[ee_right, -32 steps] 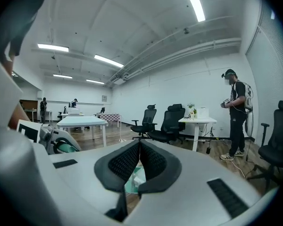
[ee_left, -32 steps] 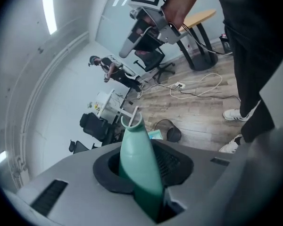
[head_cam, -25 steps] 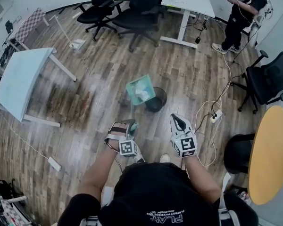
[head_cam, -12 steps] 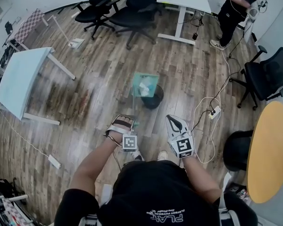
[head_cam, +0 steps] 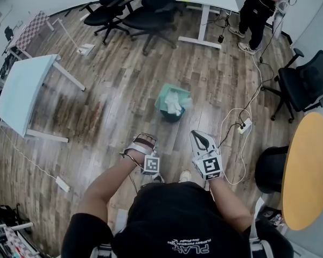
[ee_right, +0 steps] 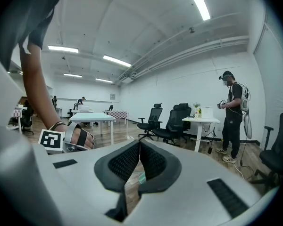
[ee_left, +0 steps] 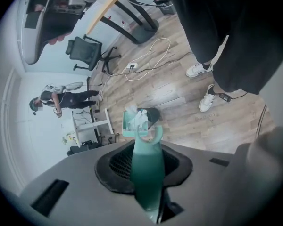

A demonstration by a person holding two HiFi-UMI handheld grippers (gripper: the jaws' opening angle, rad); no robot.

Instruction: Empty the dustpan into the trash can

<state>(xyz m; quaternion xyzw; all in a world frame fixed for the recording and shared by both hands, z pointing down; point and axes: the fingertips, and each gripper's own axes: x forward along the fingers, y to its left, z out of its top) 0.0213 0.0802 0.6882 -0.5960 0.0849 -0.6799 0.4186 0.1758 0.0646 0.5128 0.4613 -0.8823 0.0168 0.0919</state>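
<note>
Left tongs (head_cam: 144, 142) are clamped on the long handle (ee_left: 146, 173) of the teal plastic dustpan (head_cam: 171, 97). I see the left forearm stretched forward with that tool pitched down toward the wood floor (head_cam: 118, 90). The dustpan's tray carries crumpled white paper (head_cam: 174, 104) and sits tilted over the round black trash can (head_cam: 172, 116), well ahead of both hands. Right tongs (head_cam: 200, 137) hang about level just beside the left, jaws together with nothing between them.
</note>
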